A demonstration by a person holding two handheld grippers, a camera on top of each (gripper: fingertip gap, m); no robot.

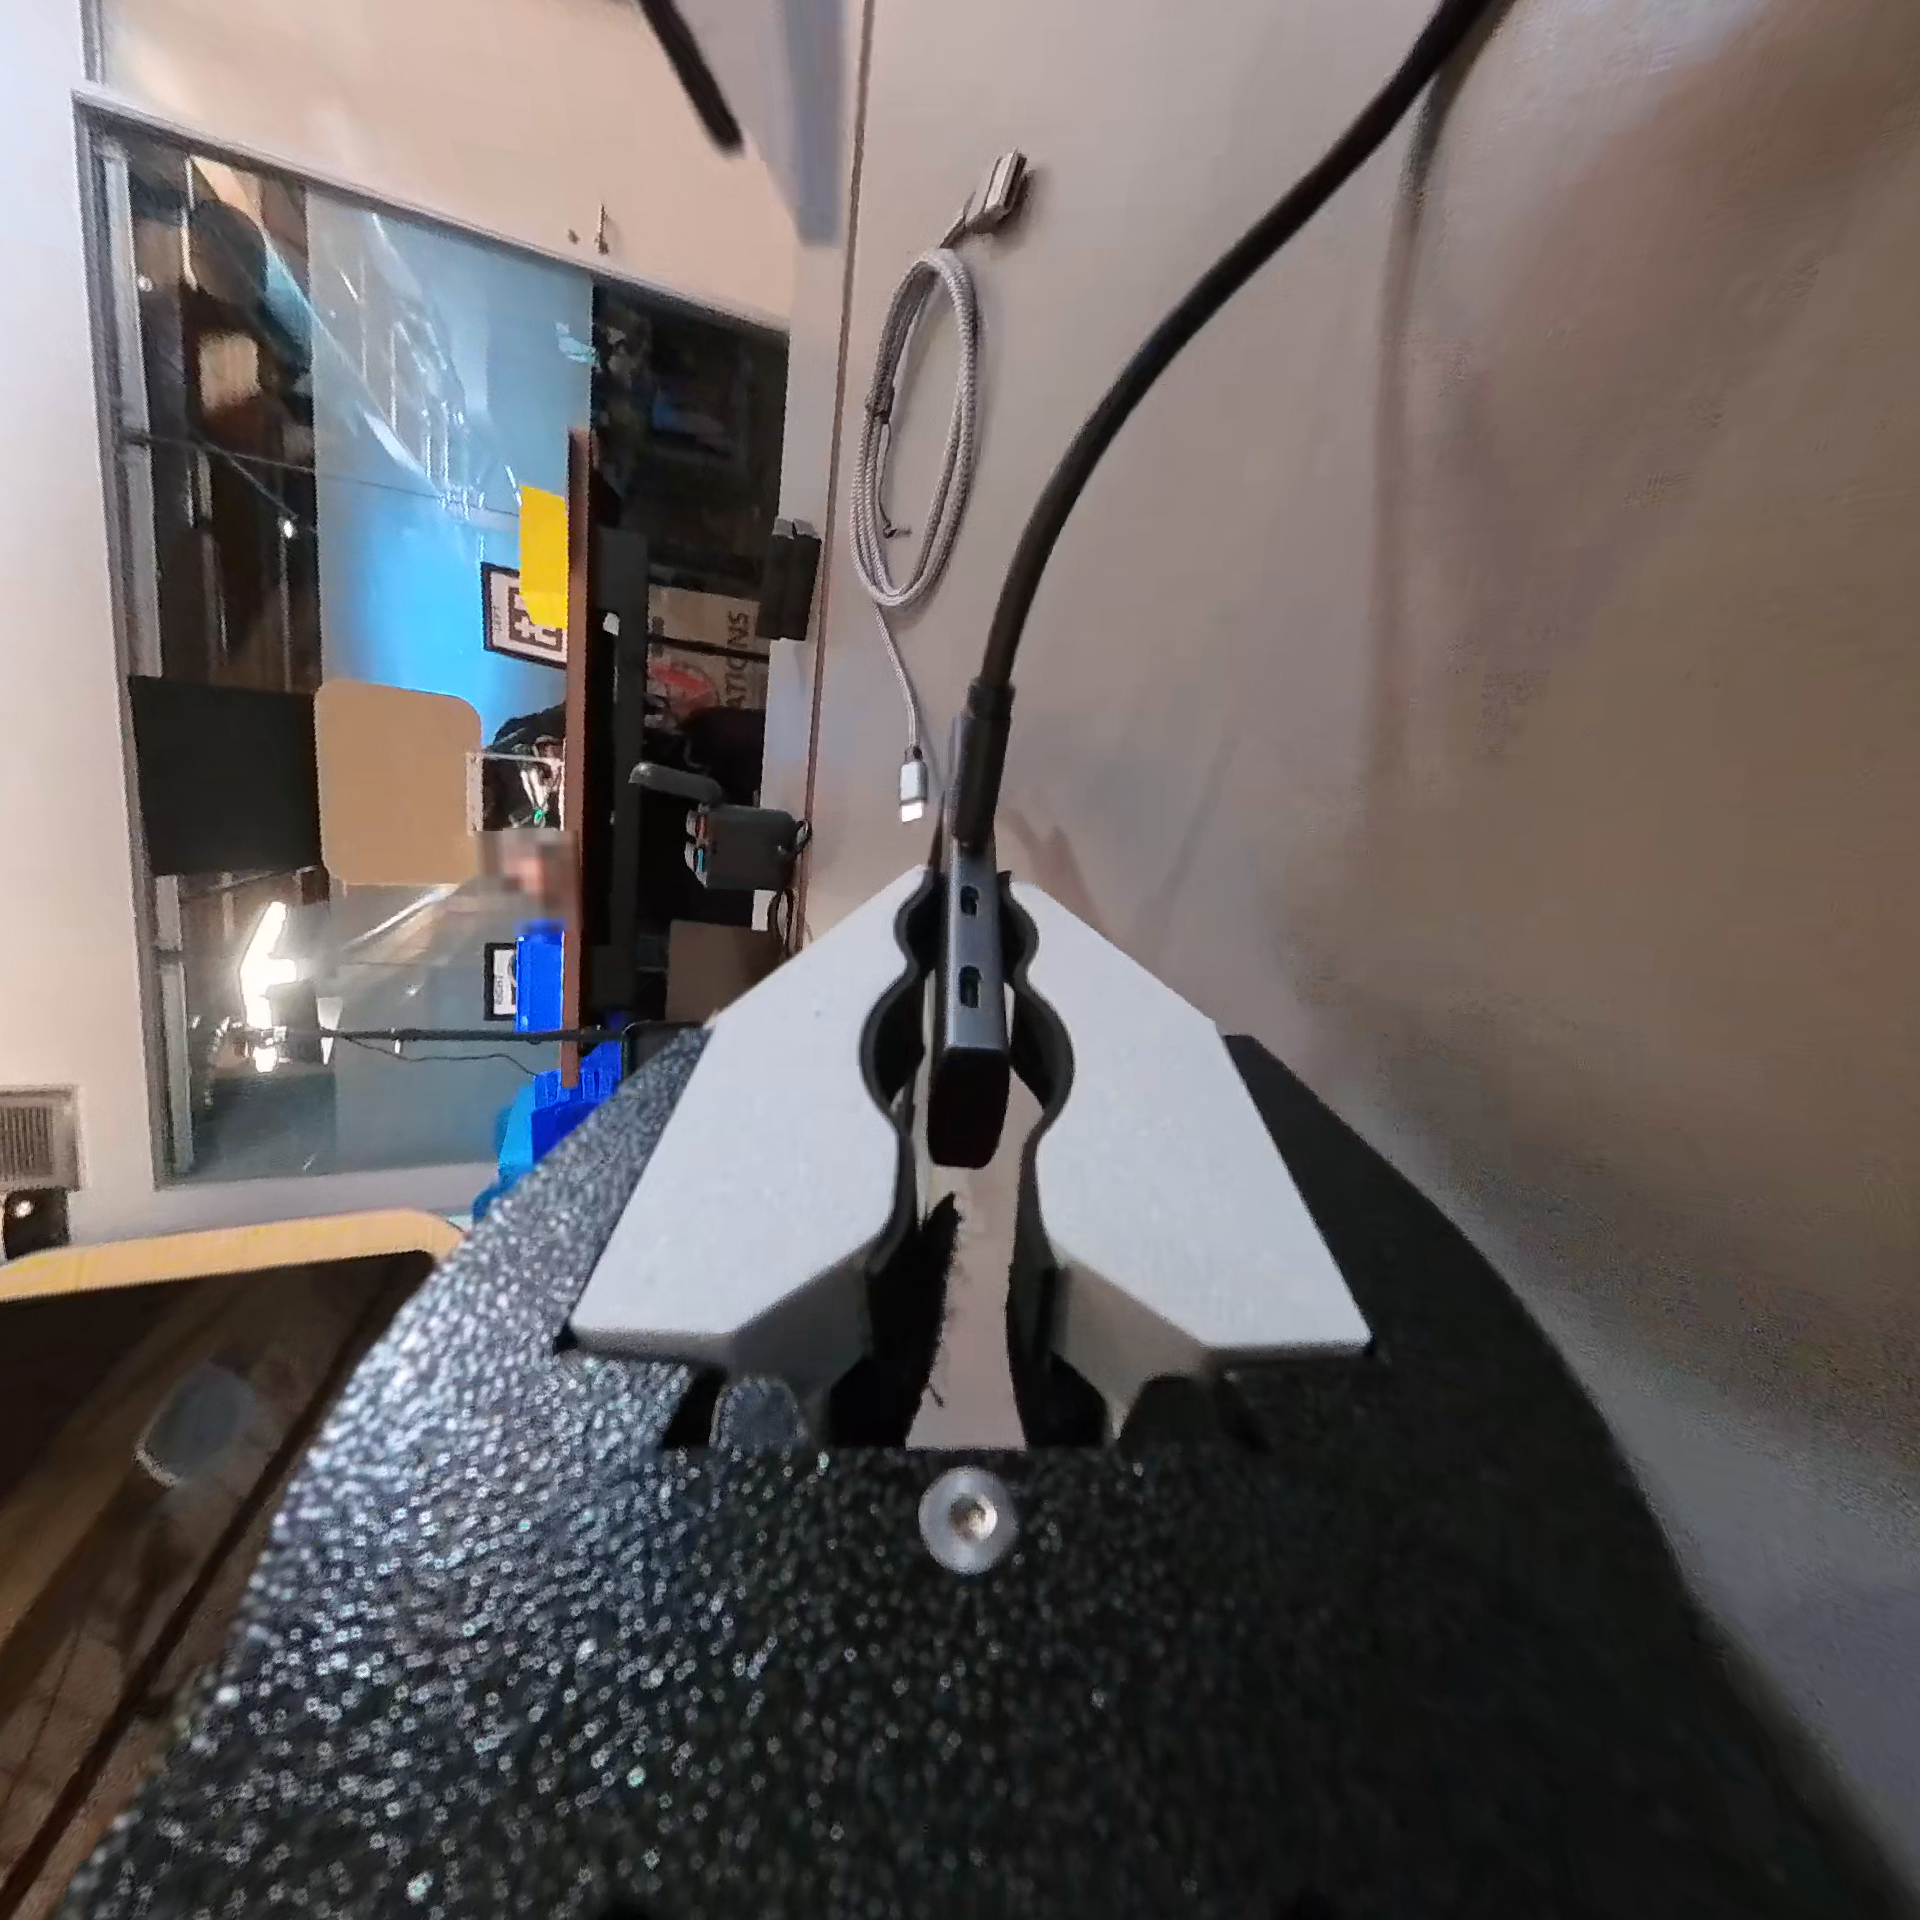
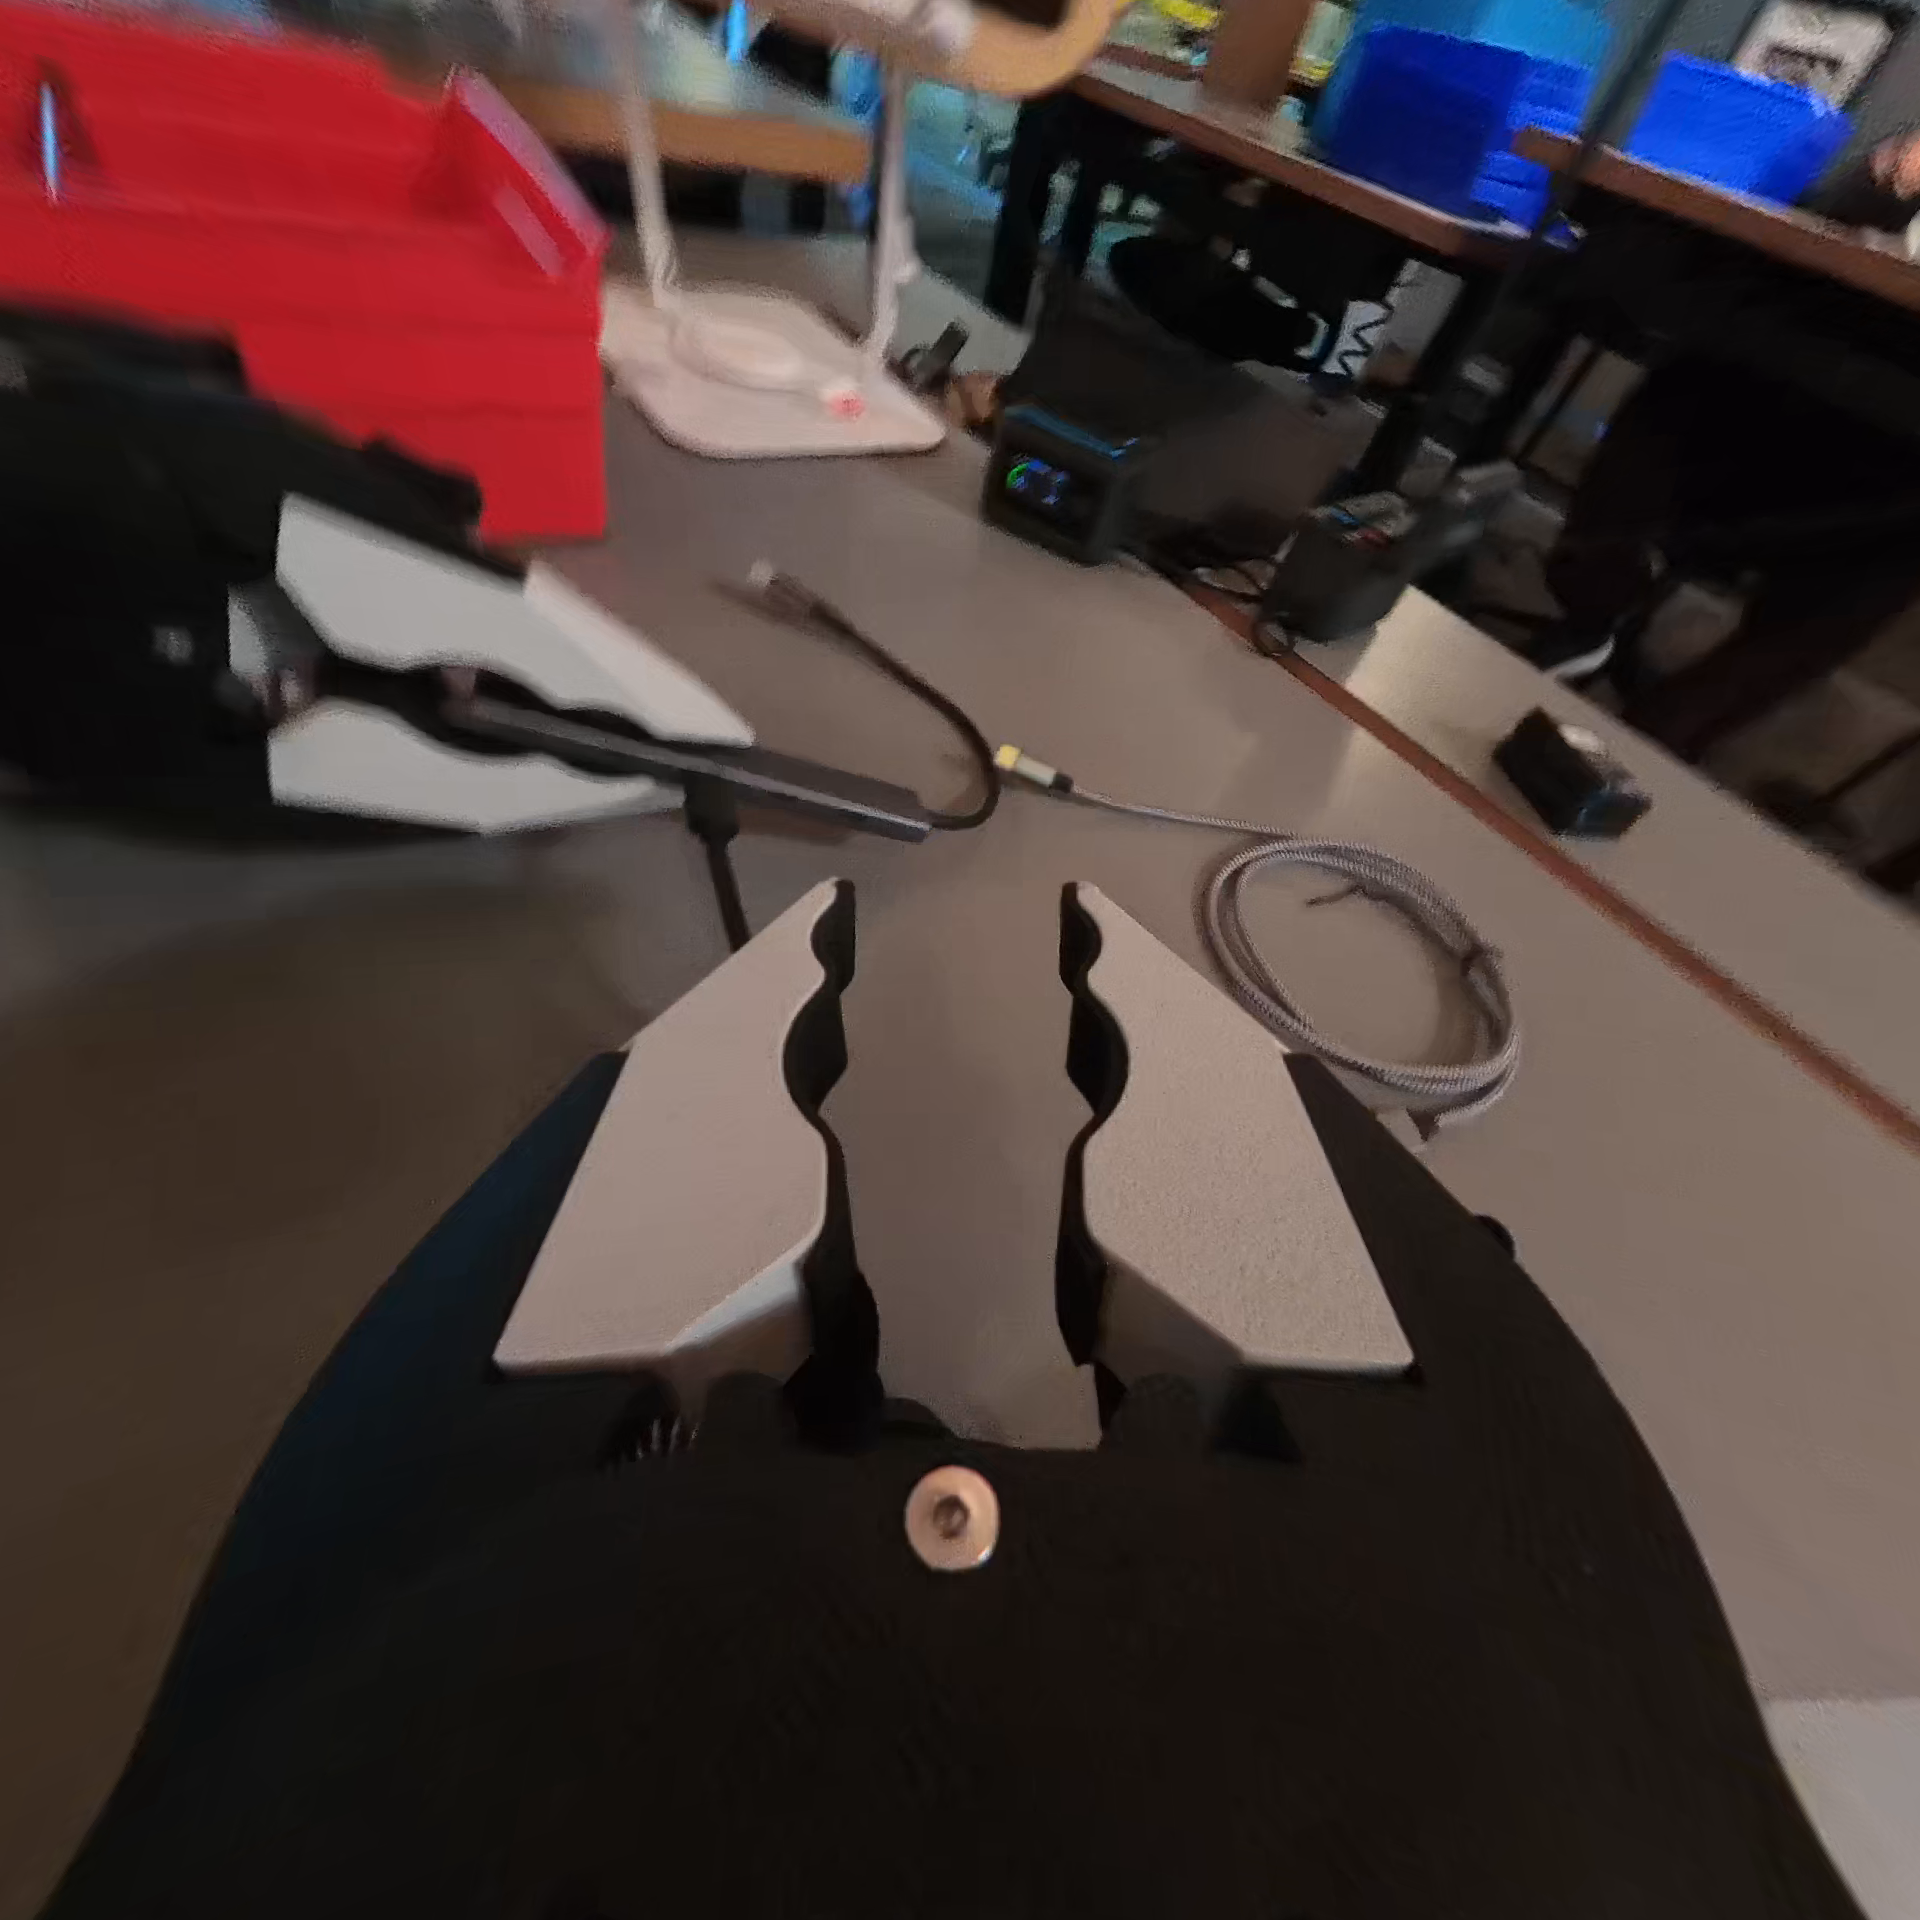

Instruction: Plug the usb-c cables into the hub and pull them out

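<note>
Left tongs (image 1: 968,914) on grey hub (image 1: 971,997); seemingly black cable (image 1: 1049,520) in it.

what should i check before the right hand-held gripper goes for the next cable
1. Hub held: ok, the left hand-held gripper is clamped on it, fingers on both sides.
2. Black cable plugged into the hub: ok, its plug sits in the hub's side.
3. Right hand-held gripper free: ok, jaws apart, nothing between them.
4. Grey braided cable reachable: ok, it lies coiled on the table, its plug loose near the hub's end.
5. Free ports on the hub: ok, two open slots show on its edge.
6. Plug turned to match a port: cannot tell.
</note>
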